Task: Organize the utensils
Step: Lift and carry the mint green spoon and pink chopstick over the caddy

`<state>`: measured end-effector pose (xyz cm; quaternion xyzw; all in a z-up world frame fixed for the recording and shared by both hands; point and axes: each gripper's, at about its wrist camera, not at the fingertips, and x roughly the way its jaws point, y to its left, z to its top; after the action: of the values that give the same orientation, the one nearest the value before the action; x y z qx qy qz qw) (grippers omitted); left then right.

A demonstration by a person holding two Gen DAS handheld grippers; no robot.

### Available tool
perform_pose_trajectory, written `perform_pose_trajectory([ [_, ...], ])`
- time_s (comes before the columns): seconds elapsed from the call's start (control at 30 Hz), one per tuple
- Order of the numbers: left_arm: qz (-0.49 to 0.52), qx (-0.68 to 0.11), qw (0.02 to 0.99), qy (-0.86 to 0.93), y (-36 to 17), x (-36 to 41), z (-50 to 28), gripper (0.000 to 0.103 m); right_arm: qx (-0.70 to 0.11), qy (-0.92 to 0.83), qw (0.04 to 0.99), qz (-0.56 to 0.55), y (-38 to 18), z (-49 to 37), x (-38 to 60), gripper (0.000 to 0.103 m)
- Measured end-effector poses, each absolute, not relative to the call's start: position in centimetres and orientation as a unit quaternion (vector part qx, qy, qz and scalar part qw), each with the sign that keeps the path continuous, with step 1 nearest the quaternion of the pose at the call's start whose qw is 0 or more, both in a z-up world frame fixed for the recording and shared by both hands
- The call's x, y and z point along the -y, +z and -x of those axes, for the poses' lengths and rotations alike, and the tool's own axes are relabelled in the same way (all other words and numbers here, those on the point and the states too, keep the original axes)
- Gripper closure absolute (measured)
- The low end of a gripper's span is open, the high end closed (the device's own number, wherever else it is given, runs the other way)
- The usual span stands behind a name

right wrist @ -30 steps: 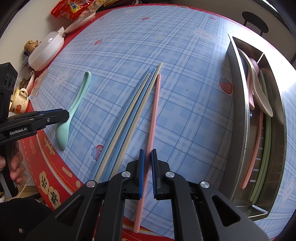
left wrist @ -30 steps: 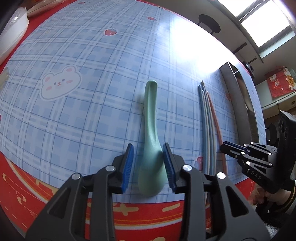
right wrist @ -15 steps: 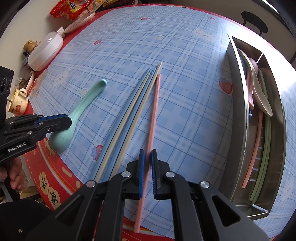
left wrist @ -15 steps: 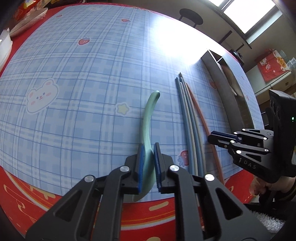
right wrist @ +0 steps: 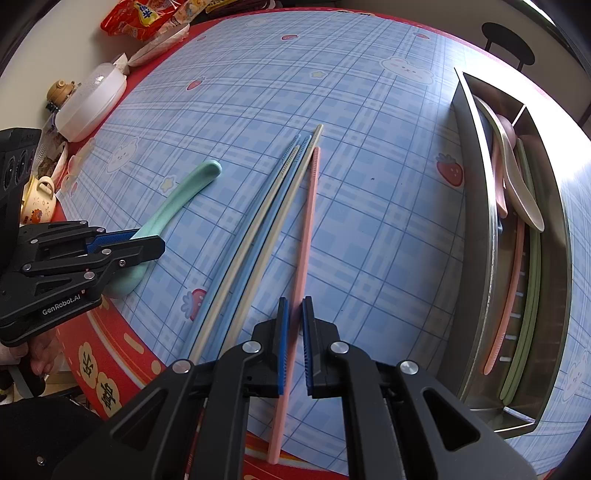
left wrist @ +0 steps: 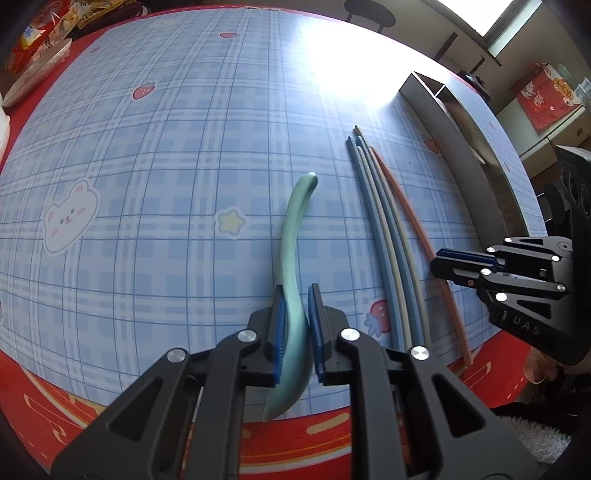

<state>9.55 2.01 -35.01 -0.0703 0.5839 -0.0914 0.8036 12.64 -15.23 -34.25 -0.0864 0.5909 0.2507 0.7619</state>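
A mint-green spoon (left wrist: 295, 221) lies on the blue plaid tablecloth, bowl toward the near edge. My left gripper (left wrist: 296, 291) is shut on it just above the bowl; in the right wrist view the spoon (right wrist: 184, 195) runs into the left gripper (right wrist: 147, 245). Right of it lie blue and beige chopsticks (right wrist: 266, 221) side by side. A pink chopstick (right wrist: 308, 221) lies beside them, and my right gripper (right wrist: 293, 301) is shut on its lower part. A metal utensil tray (right wrist: 476, 184) at the far right holds spoons and chopsticks.
A white lidded dish (right wrist: 92, 99), snack packets (right wrist: 144, 14) and a small cup (right wrist: 40, 195) sit along the left table edge. The red table border (left wrist: 288, 439) runs close under both grippers. A black stool (right wrist: 508, 37) stands beyond the table.
My left gripper closed on the green spoon and shifted it toward the chopsticks, swinging its handle round. The right gripper and pink chopstick stayed put.
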Motion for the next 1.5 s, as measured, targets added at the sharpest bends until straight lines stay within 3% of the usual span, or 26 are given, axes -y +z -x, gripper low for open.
perform_pose_trajectory([
  [0.53, 0.102, -0.575, 0.806, -0.093, -35.2, -3.8, -8.5, 0.087, -0.593, 0.241, 0.756, 0.137, -34.2, -12.5, 13.5, 0.095],
  [1.5, 0.12, -0.579, 0.802, -0.081, -30.1, -3.3, -8.1, 0.089, -0.539, 0.219, 0.812, -0.041, -29.5, -13.2, 23.1, 0.097],
])
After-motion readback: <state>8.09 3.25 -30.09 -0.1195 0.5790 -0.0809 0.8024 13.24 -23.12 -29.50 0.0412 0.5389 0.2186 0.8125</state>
